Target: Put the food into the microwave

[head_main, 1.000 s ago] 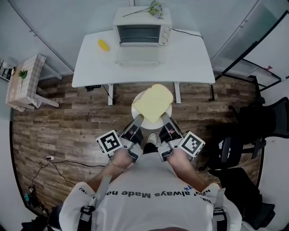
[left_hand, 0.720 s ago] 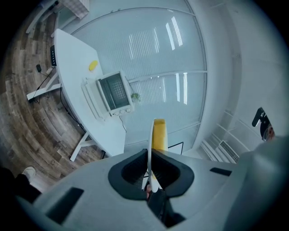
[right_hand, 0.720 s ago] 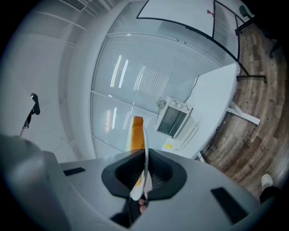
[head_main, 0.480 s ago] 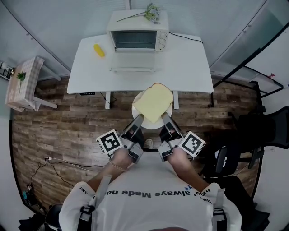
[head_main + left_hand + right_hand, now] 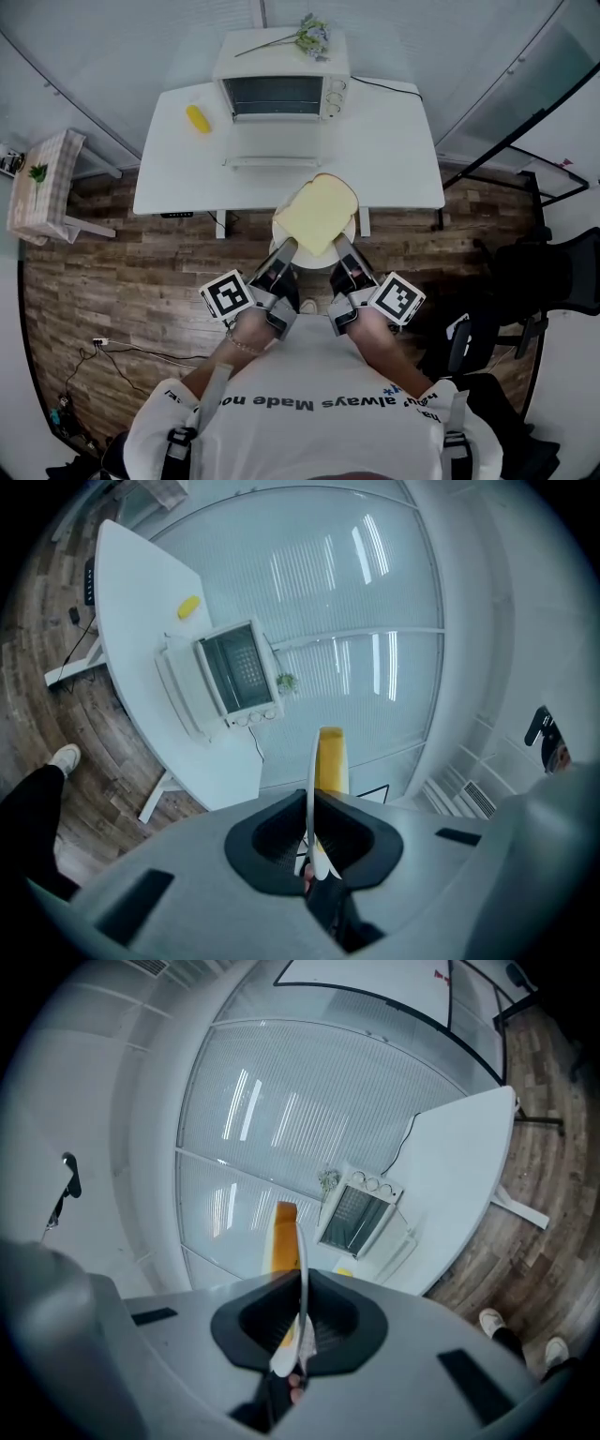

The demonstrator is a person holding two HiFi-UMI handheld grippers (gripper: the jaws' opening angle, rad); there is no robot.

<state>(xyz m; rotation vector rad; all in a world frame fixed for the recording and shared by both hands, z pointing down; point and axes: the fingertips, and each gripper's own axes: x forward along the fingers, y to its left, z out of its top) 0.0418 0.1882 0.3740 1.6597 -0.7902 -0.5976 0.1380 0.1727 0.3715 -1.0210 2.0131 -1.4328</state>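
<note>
Bread slice (image 5: 317, 214), pale yellow, lies flat on a white plate (image 5: 279, 225) and covers most of it. The plate is held in the air between both tools, in front of the person's chest. From the head view it overlaps the near edge of the white table (image 5: 394, 141).

Left gripper (image 5: 286, 248): jaws closed narrow on the plate's left rim. Its own view shows the rim edge-on between the dark pads, with the bread's crust above it.

Right gripper (image 5: 342, 246): jaws likewise pinched on the plate's right rim, thin white edge running straight between the pads.

Microwave (image 5: 279, 94): stands at the far side of the table, well apart from the plate. Its door (image 5: 272, 157) is folded down and open toward the person, and the cavity looks dark.

Other items: a small yellow object (image 5: 197, 118) on the table left of the microwave. A sprig of flowers (image 5: 309, 36) lies on the microwave's top. A small side table with a checked cloth (image 5: 37, 183) stands at far left on the wooden floor (image 5: 122, 262). A dark chair (image 5: 553, 272) is at right.
</note>
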